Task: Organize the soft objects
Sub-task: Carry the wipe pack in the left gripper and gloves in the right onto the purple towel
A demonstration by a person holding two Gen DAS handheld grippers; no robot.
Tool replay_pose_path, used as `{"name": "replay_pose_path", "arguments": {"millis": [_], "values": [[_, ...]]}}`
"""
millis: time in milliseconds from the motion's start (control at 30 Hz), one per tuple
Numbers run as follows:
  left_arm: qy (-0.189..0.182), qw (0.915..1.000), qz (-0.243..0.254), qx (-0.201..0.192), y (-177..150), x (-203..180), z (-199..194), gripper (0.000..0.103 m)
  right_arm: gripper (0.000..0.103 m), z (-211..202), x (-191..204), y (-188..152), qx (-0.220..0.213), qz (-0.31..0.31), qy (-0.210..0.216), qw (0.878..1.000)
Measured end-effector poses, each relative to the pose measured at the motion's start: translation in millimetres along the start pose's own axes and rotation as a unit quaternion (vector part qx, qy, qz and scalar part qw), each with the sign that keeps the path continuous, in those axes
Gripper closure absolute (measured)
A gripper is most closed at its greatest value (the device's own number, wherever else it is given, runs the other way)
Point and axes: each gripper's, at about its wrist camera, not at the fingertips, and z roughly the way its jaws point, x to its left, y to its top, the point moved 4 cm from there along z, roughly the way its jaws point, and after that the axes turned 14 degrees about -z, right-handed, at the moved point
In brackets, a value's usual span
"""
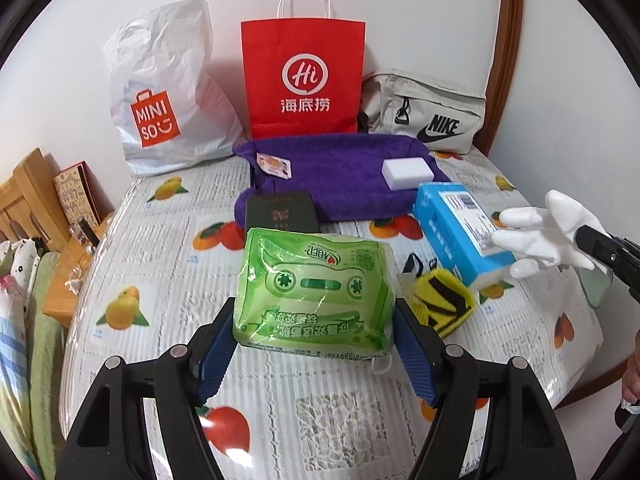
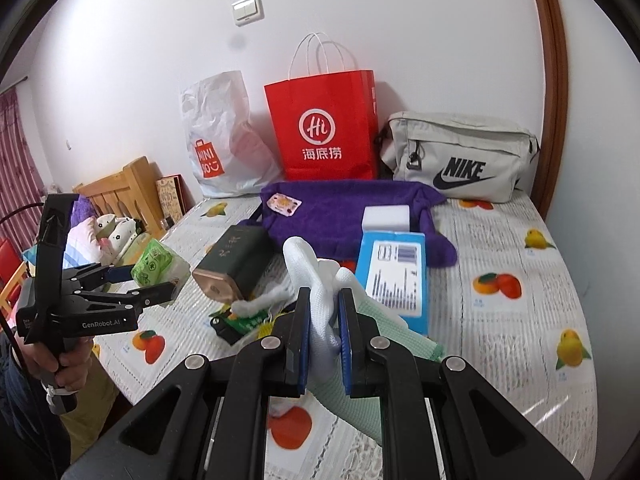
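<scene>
My left gripper [image 1: 314, 344] is shut on a green plastic pack of tissues [image 1: 316, 288], its blue pads [image 1: 218, 344] pressing both sides, lifted above the table. In the right wrist view that pack [image 2: 154, 266] sits in the left gripper [image 2: 154, 280] at far left. My right gripper [image 2: 324, 320] is shut on a white glove with a pale green cuff [image 2: 312, 272], whose fingers stick up past the pads. In the left wrist view the glove [image 1: 536, 232] hangs from the right gripper [image 1: 588, 240] at the right edge.
On the fruit-print tablecloth [image 2: 500, 320] lie a purple towel [image 1: 340, 176] bearing a white sponge [image 1: 408, 172], a blue tissue box [image 2: 394, 276], a dark green box [image 2: 236, 268] and a yellow-black item [image 1: 444, 304]. A Miniso bag [image 1: 168, 96], red paper bag [image 1: 304, 76] and Nike pouch [image 2: 460, 160] line the wall.
</scene>
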Motion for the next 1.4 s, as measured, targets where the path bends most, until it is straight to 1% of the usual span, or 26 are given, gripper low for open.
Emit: {"name": "replay_pose_path", "arguments": {"millis": [333,567,833,1033,1200,1400], "values": [[0.004,0.9999,-0.009,-0.010,34.9,-5.6,17.2,0.031,0.090,31.0,-19.6,22.3,0.006,0.002,0.001,1.000],[-0.002,0.9998,-0.017,-0.010,56.6,-7.8,33.4,0.031,0.090,55.5,-30.6,41.1,0.008,0.005,0.002,1.000],[0.001,0.9995,-0.029,-0.012,76.2,-2.2,49.5,0.031,0.090,75.7,-37.1,63.3,0.004,-0.005,0.003,1.000],[-0.002,0.9989,-0.046,-0.003,87.4,5.9,66.3,0.031,0.090,92.7,-45.6,79.7,-0.002,-0.015,0.000,1.000],[0.002,0.9989,-0.047,0.006,96.6,5.3,84.8,0.031,0.090,112.4,-57.0,92.7,0.001,-0.025,-0.010,1.000],[0.001,0.9980,-0.056,0.028,105.3,8.5,114.8,0.031,0.090,138.6,-73.0,105.2,-0.001,-0.035,-0.022,0.999]]}}
